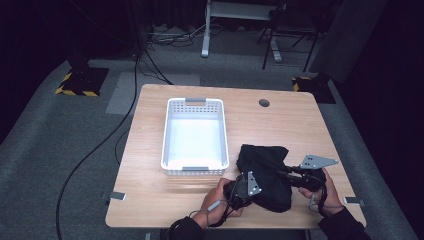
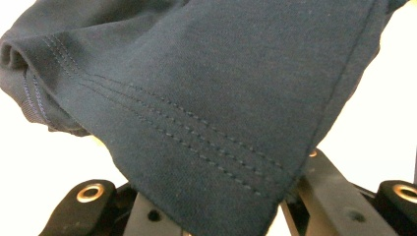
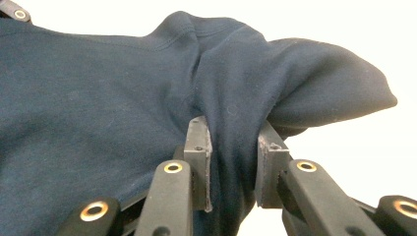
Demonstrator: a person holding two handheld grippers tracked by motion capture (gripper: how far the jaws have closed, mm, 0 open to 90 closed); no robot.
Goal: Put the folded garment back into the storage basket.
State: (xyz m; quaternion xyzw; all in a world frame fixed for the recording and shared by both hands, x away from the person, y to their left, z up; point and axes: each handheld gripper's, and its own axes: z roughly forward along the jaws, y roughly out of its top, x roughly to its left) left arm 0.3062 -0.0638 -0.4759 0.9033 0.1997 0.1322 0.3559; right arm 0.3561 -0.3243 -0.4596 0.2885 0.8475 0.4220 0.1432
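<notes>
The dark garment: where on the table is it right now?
In the high view the dark garment lies bunched at the table's near right, just right of the white basket, pinched between the left hand-held gripper and the right hand-held gripper.

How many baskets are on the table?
1. The white basket sits on the table, left of the dark cloth. Nothing seems hidden.

A light wooden table [image 1: 280,125] with a round cable hole [image 1: 264,103] stands on grey carpet [image 1: 45,135] in a dark room. Black cables [image 1: 131,95] trail across the floor, hazard-striped stand bases [image 1: 80,82] flank the table, and desk legs [image 1: 206,35] rise beyond.
</notes>
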